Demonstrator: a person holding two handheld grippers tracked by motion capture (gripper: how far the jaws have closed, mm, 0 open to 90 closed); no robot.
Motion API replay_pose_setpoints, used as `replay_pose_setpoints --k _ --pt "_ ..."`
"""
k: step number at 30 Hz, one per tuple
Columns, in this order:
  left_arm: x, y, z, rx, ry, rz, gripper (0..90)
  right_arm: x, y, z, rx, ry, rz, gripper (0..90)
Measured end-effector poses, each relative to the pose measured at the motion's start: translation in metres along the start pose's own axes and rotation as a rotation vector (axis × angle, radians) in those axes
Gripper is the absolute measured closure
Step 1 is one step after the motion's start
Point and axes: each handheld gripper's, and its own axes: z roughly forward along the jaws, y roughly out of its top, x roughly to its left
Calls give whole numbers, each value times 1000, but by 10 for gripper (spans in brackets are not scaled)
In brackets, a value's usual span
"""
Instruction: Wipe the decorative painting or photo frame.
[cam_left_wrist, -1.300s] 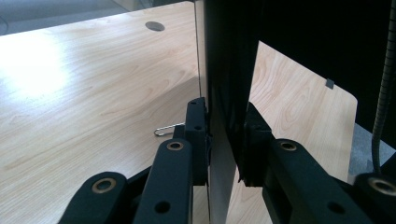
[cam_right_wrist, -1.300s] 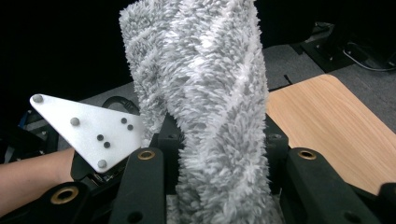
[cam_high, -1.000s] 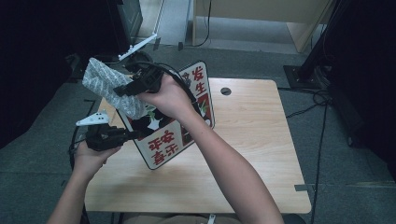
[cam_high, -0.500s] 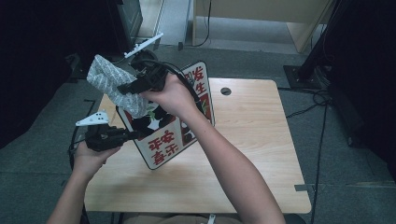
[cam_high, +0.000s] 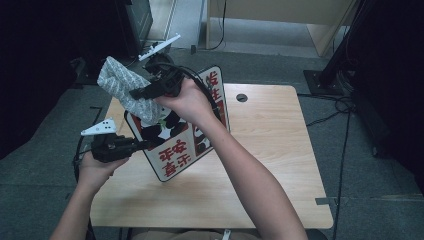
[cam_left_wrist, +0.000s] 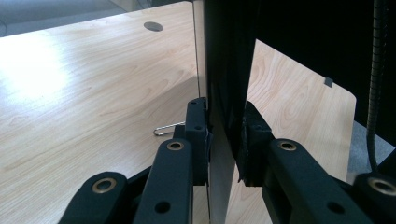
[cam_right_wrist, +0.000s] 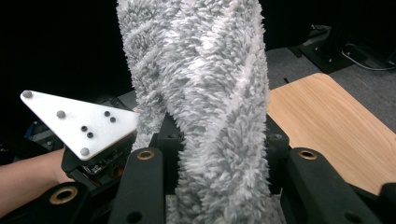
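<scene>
Over the wooden table (cam_high: 260, 165), the panda-printed sign board (cam_high: 177, 145) stands tilted on its lower edge, the left gripper (cam_high: 136, 146) clamped on its left edge. Up-left of the board's top, the right gripper (cam_high: 142, 93) is clamped on a grey fluffy cloth (cam_high: 120, 85), nearest the board's upper face. Since a second ago, cloth and right gripper have risen slightly; the board has stayed put.

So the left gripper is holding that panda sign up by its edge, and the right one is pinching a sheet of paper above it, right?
Not quite: the right gripper is pinching a fluffy grey cloth, not paper, as the right gripper view shows. The rest holds: the left gripper is clamped on the edge of the panda sign, which stands above the table.
</scene>
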Motion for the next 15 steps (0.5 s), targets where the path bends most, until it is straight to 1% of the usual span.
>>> replay_pose_setpoints --k 3,15 --pt "0 0 0 1 0 0 780 -2 0 -1 -1 -3 -2 631" --pt "0 0 -1 1 -3 -1 780 -8 -3 -6 -13 -7 18 630"
